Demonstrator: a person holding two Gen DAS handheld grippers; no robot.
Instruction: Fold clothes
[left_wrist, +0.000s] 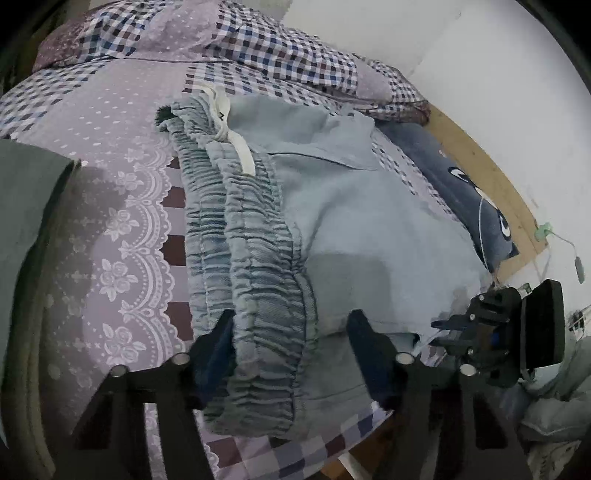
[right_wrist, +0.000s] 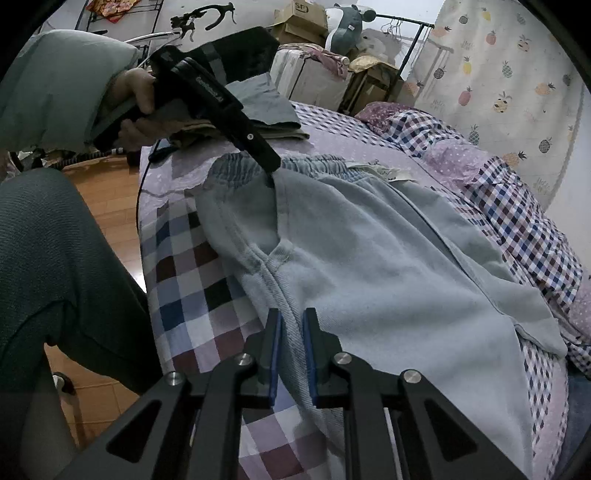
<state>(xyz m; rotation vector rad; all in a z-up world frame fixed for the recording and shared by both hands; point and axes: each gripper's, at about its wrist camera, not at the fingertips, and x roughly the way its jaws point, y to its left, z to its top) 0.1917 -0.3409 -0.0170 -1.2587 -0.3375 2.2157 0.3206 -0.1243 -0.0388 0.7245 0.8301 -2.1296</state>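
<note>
A bed fills both views, covered by a sheet of lilac lace print and dark-and-white checks, with a bunched checked quilt along its far side. Spread across the sheet lies a pair of pale blue sweatpants — the gathered elastic waistband at the edge nearest the person, a white drawstring lying across its top end. A dark blue pillow sits beyond the pants against the wooden headboard. A small stack of folded clothes rests at a far corner of the bed.

The left gripper hangs over the waistband with its jaws spread wide, one finger on either side of the ruched band, pinching nothing. In the right wrist view a hand in a grey-green sleeve holds it. The right gripper has its blue-padded jaws drawn close together around a ridge of the pants' fabric — clamped on it.
</note>
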